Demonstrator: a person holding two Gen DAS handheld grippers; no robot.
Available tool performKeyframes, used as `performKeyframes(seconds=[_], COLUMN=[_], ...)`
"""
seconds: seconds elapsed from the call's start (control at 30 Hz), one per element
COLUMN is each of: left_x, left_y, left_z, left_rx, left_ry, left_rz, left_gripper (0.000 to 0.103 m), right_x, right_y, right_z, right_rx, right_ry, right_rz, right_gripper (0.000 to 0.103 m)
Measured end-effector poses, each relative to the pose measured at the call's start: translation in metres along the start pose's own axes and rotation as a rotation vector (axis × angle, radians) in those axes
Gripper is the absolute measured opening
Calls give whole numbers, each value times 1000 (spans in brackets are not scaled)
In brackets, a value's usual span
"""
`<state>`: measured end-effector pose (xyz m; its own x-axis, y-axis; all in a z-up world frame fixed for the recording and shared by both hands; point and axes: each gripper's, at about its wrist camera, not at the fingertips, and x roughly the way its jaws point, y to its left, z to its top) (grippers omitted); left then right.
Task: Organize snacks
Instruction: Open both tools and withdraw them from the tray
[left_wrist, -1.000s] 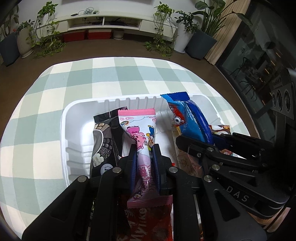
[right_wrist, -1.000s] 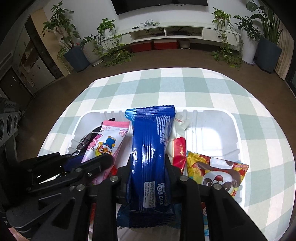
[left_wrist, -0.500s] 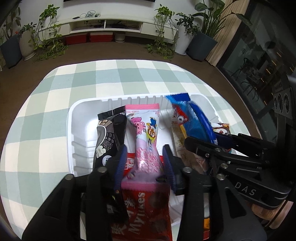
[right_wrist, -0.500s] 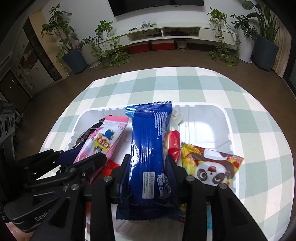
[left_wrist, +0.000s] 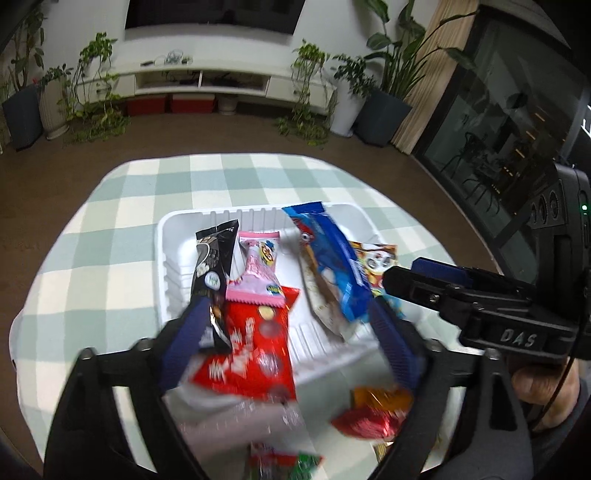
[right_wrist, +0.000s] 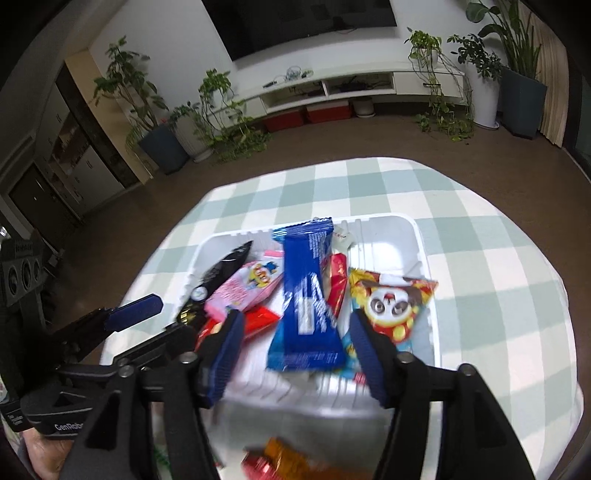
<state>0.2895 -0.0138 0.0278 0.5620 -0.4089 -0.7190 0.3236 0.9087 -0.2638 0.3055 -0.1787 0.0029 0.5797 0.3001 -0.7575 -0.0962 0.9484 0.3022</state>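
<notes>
Checked tablecloth (left_wrist: 110, 236) carries a white tray (left_wrist: 173, 258) of snacks.

Both fisheye views were evenly lit by soft indoor light, the checked tablecloth (left_wrist: 122, 206) brightest and the corners falling to black. Straight lines bowed toward the edges. The lower part of each frame was smeared by motion blur; a pale glare patch sat on the white tray (right_wrist: 388, 254).
</notes>
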Motion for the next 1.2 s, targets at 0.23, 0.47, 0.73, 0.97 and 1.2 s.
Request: performKeyframes(seconds=[0.23,0.47,0.73,0.97,1.2], left_x=[-63,-109,-111,-112,-99], left_y=[-5,-7,7,-7,-12], left_z=[-54,-127,-201,-227,-213], left_rx=[12,56,-138,-105,-41], left_ry=[-75,-138,-2,5,64], left_rz=[-6,101,87,87,101], left_gripper=[103,103,103,103,102], right_x=[-69,-120,-128,-120,-121], right_y=[7,9,6,12,6], right_z=[-52,-125,-201,-248,-255], right_rx=[11,-3,53,36,57], right_ry=[-107,-191,-186,-143,-163], right_rz=[100,130,102,70,50], right_gripper=[94,100,100,100,100])
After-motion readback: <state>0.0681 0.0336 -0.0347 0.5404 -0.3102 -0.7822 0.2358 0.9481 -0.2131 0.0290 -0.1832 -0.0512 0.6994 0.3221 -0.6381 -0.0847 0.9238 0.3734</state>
